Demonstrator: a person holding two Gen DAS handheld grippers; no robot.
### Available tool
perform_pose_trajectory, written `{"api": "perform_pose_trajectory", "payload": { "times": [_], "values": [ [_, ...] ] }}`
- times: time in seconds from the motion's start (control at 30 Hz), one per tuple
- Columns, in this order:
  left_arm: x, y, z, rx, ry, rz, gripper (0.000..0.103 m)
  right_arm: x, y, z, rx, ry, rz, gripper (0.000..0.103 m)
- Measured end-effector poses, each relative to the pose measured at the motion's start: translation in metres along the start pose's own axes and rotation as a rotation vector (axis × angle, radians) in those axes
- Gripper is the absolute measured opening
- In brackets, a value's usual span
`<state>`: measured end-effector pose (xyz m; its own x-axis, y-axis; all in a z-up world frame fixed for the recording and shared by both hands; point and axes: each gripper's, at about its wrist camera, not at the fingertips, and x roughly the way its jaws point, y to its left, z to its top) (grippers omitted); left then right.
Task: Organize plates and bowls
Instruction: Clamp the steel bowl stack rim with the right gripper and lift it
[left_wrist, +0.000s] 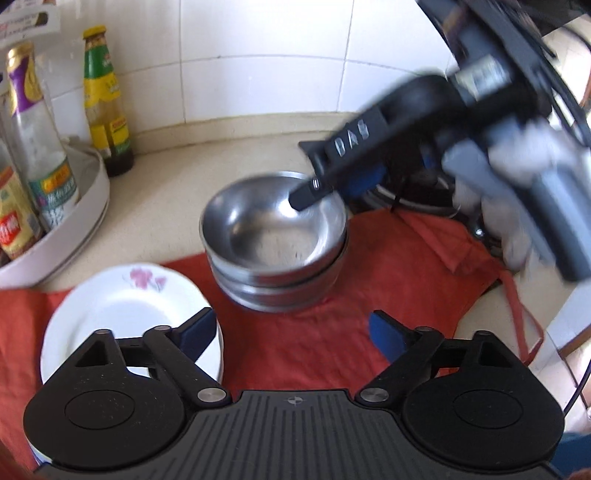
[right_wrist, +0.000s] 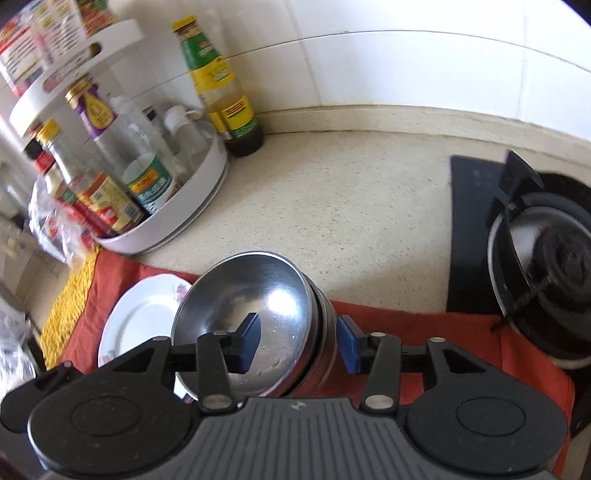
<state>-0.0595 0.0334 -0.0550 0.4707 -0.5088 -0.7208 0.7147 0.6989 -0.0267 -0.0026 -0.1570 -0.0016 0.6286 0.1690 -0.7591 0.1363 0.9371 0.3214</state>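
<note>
Two views, one speckled beige surface (right_wrist: 332, 206) backed by white tile, with a gas burner (right_wrist: 554, 266) at the right end and a white bottle caddy (right_wrist: 199, 192) crowded with sauce bottles at the left. Red cloth (left_wrist: 388, 288) lies across the near part of the surface and carries the task's things. Stack of steel bowls (left_wrist: 275, 240) sits on the cloth near its back edge, nested, upper bowl slightly askew. White floral plates (left_wrist: 122, 306) rest just left of the bowls, also on the cloth (more than one, judging from the layered rim). Right tongs (right_wrist: 299, 341) straddle the near wall of the top bowl: one blue pad inside, the other outside the stack, jaws spread, daylight showing on both sides, not yet pinching. Left tongs (left_wrist: 291, 330) hover spread over the cloth and the plate edge, holding nothing. Handling judgement: steel bowls are light, stiff and slick, unlikely to break but apt to slide in the pads or drag the bowl beneath along; best hold is the rim wall, pinched squarely. Plates are heavier and fragile, thin-edged, wanting a firm bite on the rim and a low carry. Motion blur around the right tool in the left view limits finer detail.
</note>
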Motion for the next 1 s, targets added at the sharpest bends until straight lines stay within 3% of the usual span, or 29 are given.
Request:
{"api": "perform_pose_trajectory", "payload": {
  "times": [0.3,0.67,1.0],
  "values": [
    [0.028,-0.018,-0.023,-0.068,0.020,0.098,0.095,0.017,0.002,0.010,-0.191,0.076,0.076,0.047],
    [0.066,-0.031,-0.026,-0.117,0.028,0.157,0.095,0.021,-0.009,0.015,-0.362,0.117,0.198,0.047],
    [0.092,-0.032,-0.015,-0.145,-0.003,0.217,0.097,0.050,-0.018,0.034,-0.400,0.166,0.299,0.049]
  ]
}}
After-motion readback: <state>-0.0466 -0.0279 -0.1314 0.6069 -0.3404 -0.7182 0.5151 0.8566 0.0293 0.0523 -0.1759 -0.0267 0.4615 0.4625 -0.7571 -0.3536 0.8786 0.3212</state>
